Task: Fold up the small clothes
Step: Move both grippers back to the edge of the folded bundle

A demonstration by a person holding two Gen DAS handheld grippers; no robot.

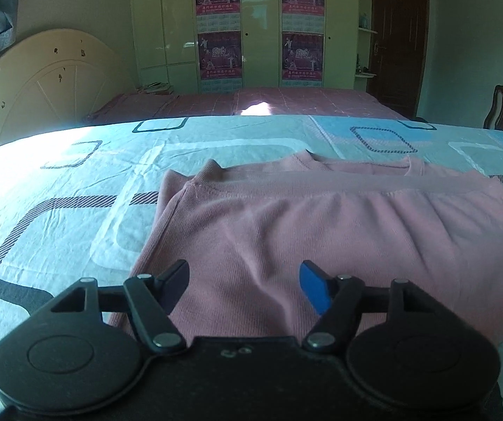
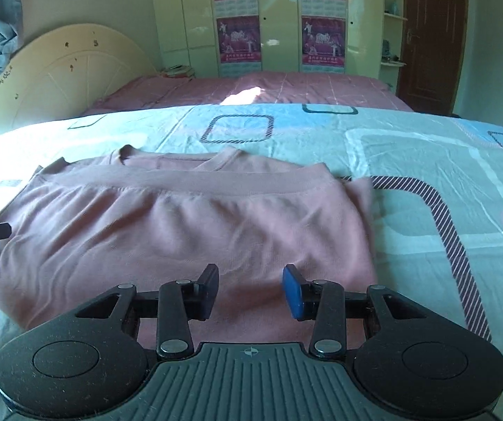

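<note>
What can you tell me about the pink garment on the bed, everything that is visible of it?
The pink knitted garment lies flat on the blue patterned bedsheet, folded once so that its ribbed hem band lies across, just short of the round neckline at the far edge. The fabric looks soft and finely ribbed, with light wrinkles. Both the left gripper and the right gripper are open above its near edge, holding nothing.
</note>
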